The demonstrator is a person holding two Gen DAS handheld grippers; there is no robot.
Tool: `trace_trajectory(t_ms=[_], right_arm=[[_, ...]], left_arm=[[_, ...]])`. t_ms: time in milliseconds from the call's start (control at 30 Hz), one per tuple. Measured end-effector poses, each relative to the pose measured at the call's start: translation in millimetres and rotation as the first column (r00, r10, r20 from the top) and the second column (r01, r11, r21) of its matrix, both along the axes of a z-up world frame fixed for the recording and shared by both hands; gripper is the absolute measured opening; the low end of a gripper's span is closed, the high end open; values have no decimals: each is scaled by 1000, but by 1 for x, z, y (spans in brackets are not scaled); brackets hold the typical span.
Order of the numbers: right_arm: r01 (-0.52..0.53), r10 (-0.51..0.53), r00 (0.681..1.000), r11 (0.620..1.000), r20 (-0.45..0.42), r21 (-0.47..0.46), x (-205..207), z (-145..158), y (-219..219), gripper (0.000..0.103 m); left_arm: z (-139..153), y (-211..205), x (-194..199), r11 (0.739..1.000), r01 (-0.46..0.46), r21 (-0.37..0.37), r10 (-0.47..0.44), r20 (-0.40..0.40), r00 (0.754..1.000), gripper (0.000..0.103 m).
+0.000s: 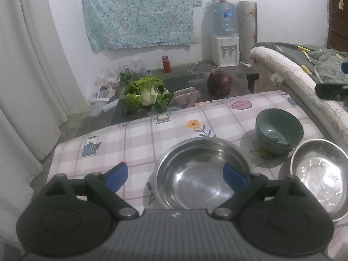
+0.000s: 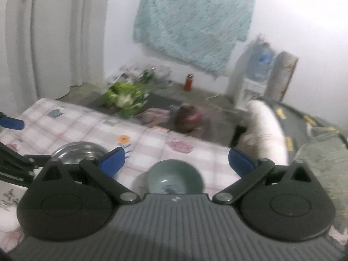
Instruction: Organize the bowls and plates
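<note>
The table draped in a pink checked cloth printed with teapots and flowers (image 1: 139,134) carries all the dishware in view: three pieces, namely two steel vessels and one ceramic bowl. The largest is the wide shallow stainless-steel dish (image 1: 200,174), directly below and ahead of the left gripper (image 1: 176,175); it appears to be thin, stiff and light, with a polished surface that is likely slippery, so the rolled rim is the sensible place to pinch. Its double edge hints at a second dish nested beneath, but this cannot be confirmed. To its right sits the smaller stainless-steel bowl (image 1: 319,174), of similar character, also best taken by the rim. Behind that one and just beside it, the dark green glazed ceramic bowl with a blue motif inside (image 1: 279,130) rests upright; it is probably heavier, rigid and chip-prone, so a firm grip across the wall at the lip is advised, followed by a gentle set-down. The right gripper (image 2: 176,163) hangs above this green bowl. Both grippers stand spread wide, with nothing between their blue pads (image 1: 117,177).
</note>
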State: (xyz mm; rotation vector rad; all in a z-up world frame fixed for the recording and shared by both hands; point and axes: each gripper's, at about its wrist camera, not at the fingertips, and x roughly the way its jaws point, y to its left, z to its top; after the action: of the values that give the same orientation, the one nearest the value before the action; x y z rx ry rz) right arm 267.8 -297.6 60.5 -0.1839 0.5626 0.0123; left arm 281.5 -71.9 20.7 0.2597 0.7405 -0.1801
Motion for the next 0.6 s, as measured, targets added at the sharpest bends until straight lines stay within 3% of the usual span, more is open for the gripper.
trace_trajectory(t_ms=[367,600], right_arm=[[22,-22,1000,997,-3,73,-33,11,-45,102],[25,-16,999,976,-42,215,-42,6,-78,102]], left_arm=[[5,-22,-11,999,40,6,-40,52,998,95],[4,-45,-3,986,150,-77,-151,-8,988,95]])
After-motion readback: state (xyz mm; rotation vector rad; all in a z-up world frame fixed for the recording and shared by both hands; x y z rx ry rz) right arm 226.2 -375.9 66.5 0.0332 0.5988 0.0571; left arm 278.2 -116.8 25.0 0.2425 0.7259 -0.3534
